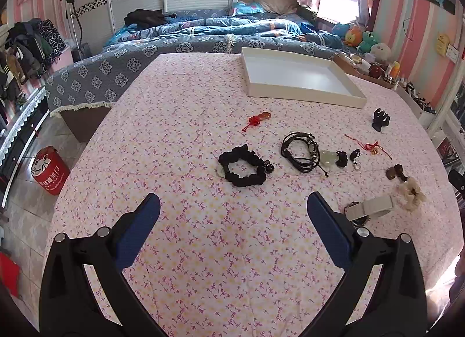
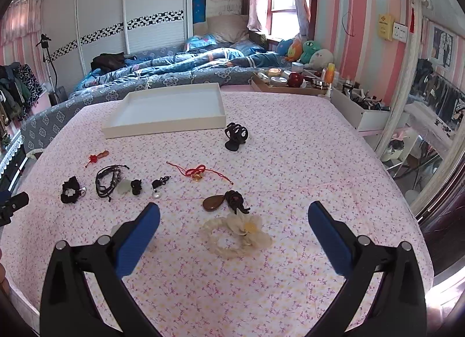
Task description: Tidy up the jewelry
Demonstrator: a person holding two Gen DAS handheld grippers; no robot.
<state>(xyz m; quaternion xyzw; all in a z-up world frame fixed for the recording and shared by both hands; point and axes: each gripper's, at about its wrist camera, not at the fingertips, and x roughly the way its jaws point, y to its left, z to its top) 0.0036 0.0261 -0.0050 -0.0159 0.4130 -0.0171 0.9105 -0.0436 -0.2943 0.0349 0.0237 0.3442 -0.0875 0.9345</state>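
Jewelry lies spread on a pink floral cloth [image 1: 189, 121]. In the left wrist view my left gripper [image 1: 232, 200] is open and holds nothing; a black bead bracelet [image 1: 242, 167] lies just ahead of it, with a black cord bracelet [image 1: 299, 151] and a jade pendant [image 1: 328, 156] to the right. An empty white tray [image 1: 305, 94] stands farther back. My right gripper [image 2: 234, 209] is also open, and a cream flower scrunchie [image 2: 238, 235] lies on the cloth between its fingers. Just beyond sit a brown pendant [image 2: 213, 201], a red string charm [image 2: 197, 174] and a black hair claw [image 2: 236, 136].
A red knot charm [image 1: 258, 119] lies left of the tray [image 2: 165, 129]. A white strap-like piece [image 1: 369, 209] rests by my left gripper's right finger. A wooden tray of cosmetics [image 2: 287, 87] and a white box [image 2: 363, 116] line the far right edge. A bed [image 1: 203, 34] stands behind; a red bucket [image 1: 49, 171] is on the floor.
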